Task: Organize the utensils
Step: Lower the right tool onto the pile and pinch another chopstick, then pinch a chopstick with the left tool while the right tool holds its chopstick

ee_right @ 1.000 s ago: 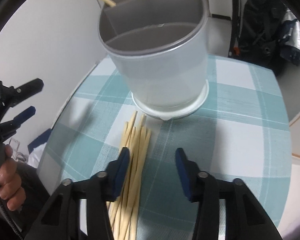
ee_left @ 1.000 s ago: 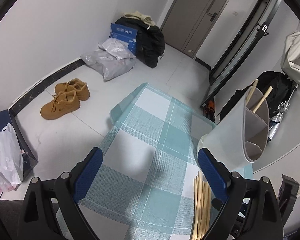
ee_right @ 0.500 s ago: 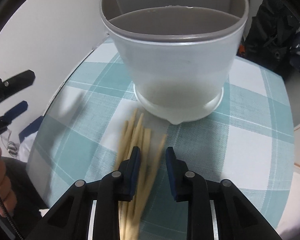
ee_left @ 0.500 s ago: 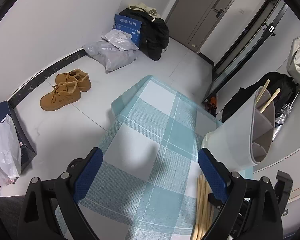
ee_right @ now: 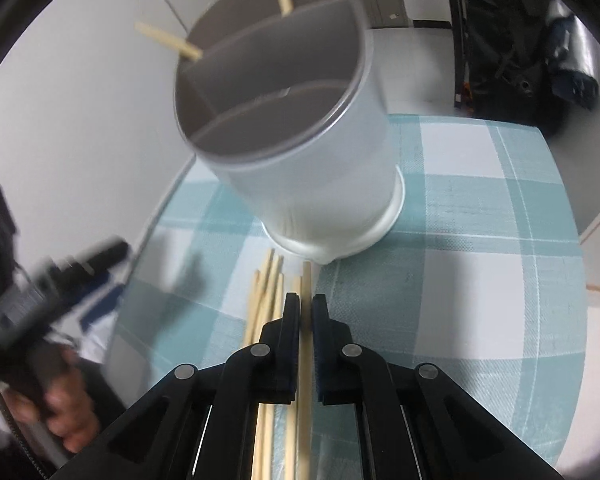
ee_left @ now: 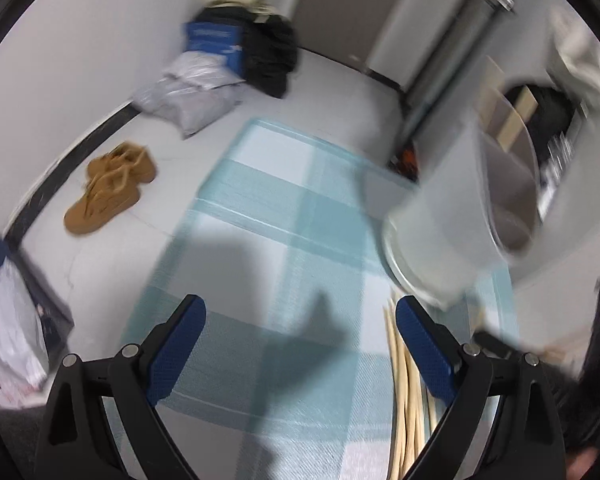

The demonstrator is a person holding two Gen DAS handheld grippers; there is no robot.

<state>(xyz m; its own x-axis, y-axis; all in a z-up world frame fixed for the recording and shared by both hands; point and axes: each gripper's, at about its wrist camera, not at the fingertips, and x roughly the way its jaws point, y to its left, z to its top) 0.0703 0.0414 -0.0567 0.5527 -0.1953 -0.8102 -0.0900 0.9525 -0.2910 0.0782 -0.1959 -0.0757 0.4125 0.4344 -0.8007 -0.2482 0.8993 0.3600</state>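
Observation:
A white utensil holder (ee_right: 300, 152) with grey dividers stands on the checked tablecloth (ee_right: 480, 240); two wooden chopsticks (ee_right: 168, 40) stick out of its far compartment. A bundle of wooden chopsticks (ee_right: 266, 300) lies on the cloth just in front of it. My right gripper (ee_right: 306, 308) is shut on one chopstick (ee_right: 307, 280) whose tip points at the holder's base. My left gripper (ee_left: 300, 320) is open and empty above the cloth, with the holder (ee_left: 440, 240) to its right and the chopstick bundle (ee_left: 404, 380) by its right finger. The left wrist view is blurred.
The table's left edge drops to a tiled floor with tan shoes (ee_left: 108, 188), grey bags (ee_left: 188, 96) and a black bag (ee_left: 268, 52). A white bag (ee_left: 4, 332) sits at lower left. A black backpack (ee_right: 520, 40) lies beyond the table's far edge.
My right gripper has closed from open onto one chopstick of the bundle. The left gripper has shifted, its view now blurred, and stays open.

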